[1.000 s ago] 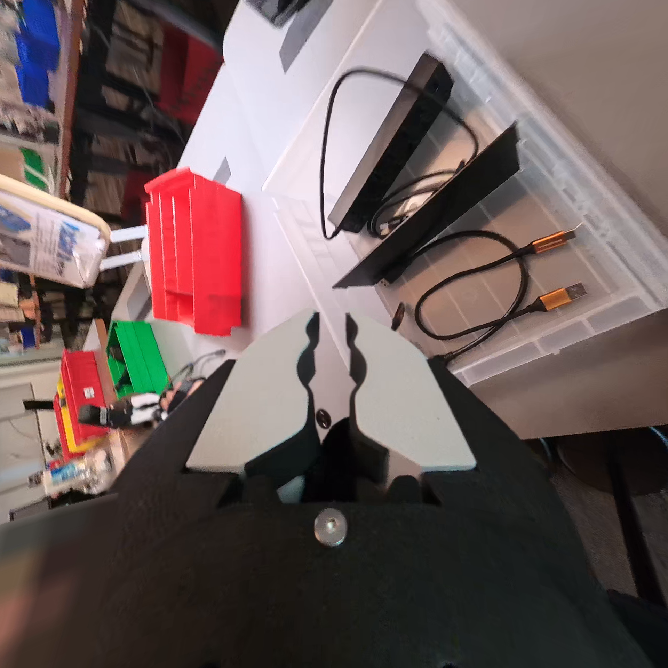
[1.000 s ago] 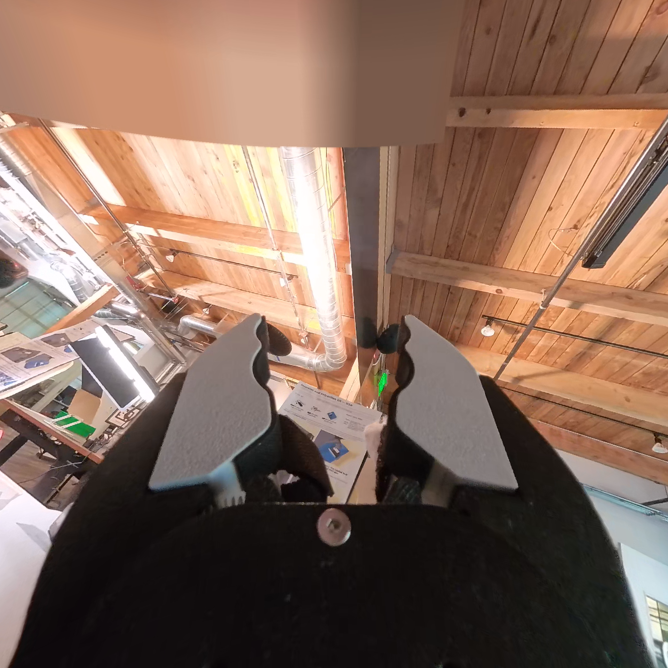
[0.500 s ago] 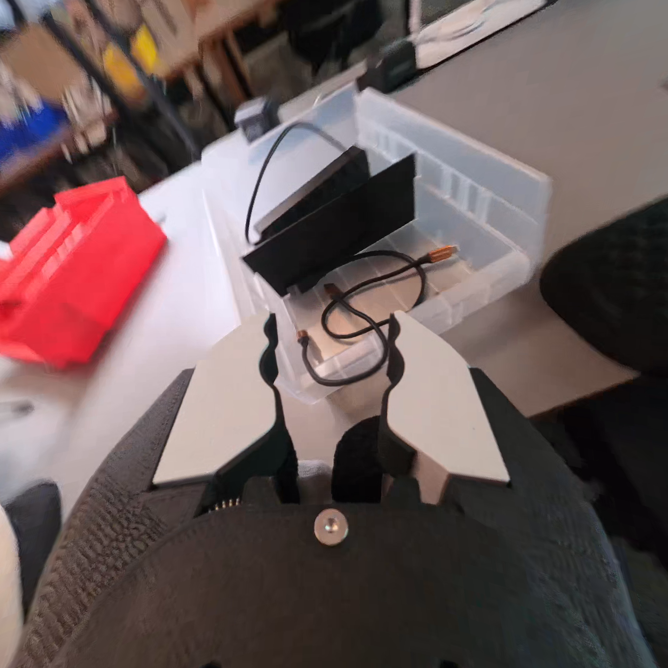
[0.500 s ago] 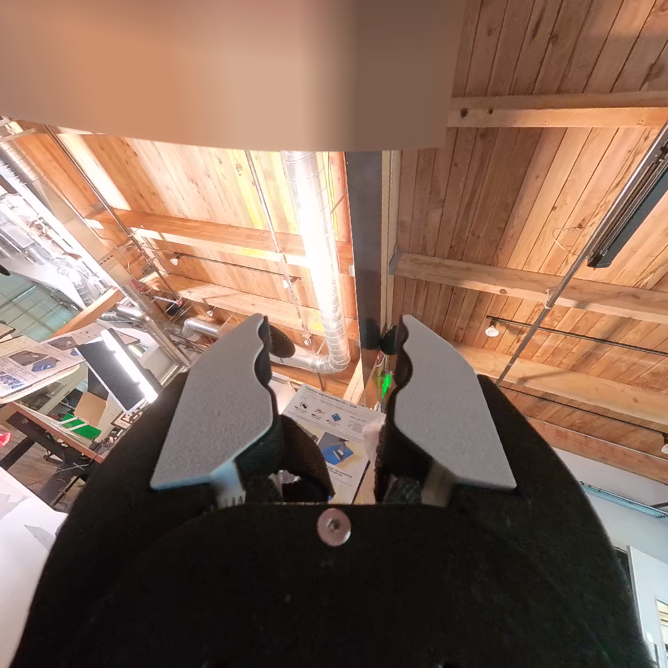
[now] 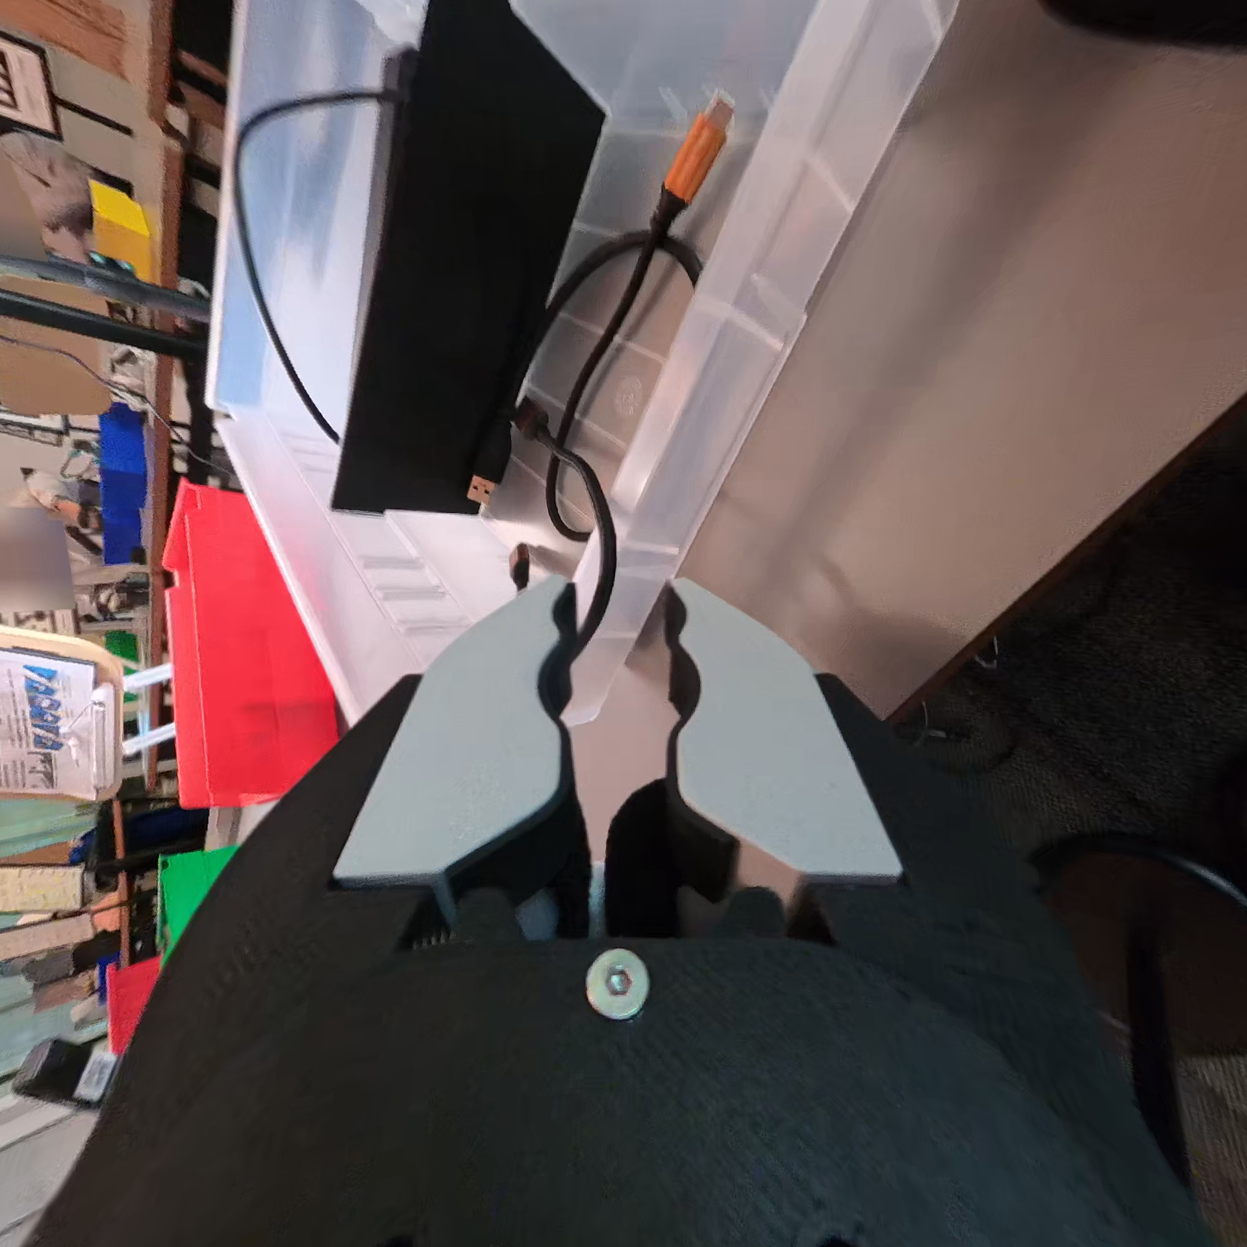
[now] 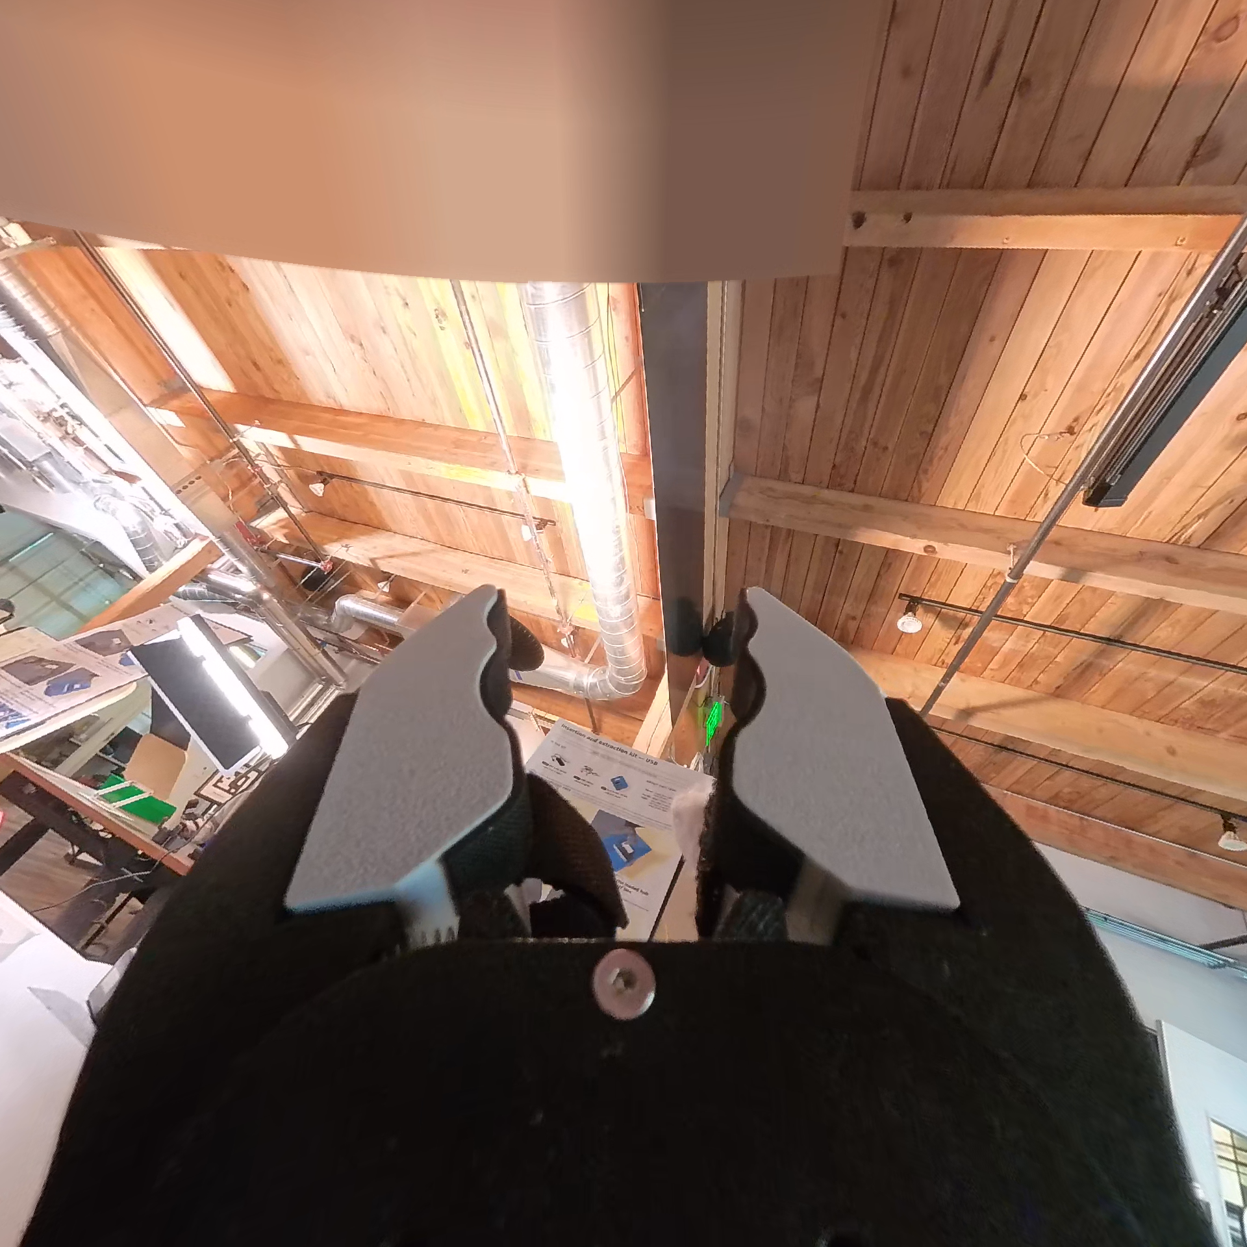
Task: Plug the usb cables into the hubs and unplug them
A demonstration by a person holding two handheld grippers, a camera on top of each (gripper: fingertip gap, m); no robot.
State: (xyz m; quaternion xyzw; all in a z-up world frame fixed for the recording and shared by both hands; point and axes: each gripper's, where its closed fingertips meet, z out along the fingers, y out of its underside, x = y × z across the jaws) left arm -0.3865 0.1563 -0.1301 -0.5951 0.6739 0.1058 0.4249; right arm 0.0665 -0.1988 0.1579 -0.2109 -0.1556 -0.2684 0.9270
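Left wrist view
Left gripper: its two flat grey fingers stand a little apart, with a gap between them. They hold nothing. The body behind them is black and rough.
Clear tray: a see-through plastic box with ribbed walls. It sits on a smooth grey table. One corner of it lies just in front of the finger tips.
Black cable: thin, round and bendy. It lies in the tray in loose loops. One loop hangs over the tray's near wall, close to the left finger; I cannot tell if it touches it.
Orange plug: it lies in the tray with its long side running up the picture. Its metal tip points to the far end of the tray.
Small gold plug: it lies by the near corner of the black hub and points down the picture, toward the gripper.
Black hub: a long flat black slab. It stands tilted in the tray, its long side running away from the gripper.
Red bin: hard shiny plastic, on the table left of the tray.

Right wrist view
Right gripper: its grey fingers are spread wide and hold nothing. It points up at a ceiling of wood boards, with a shiny metal pipe.
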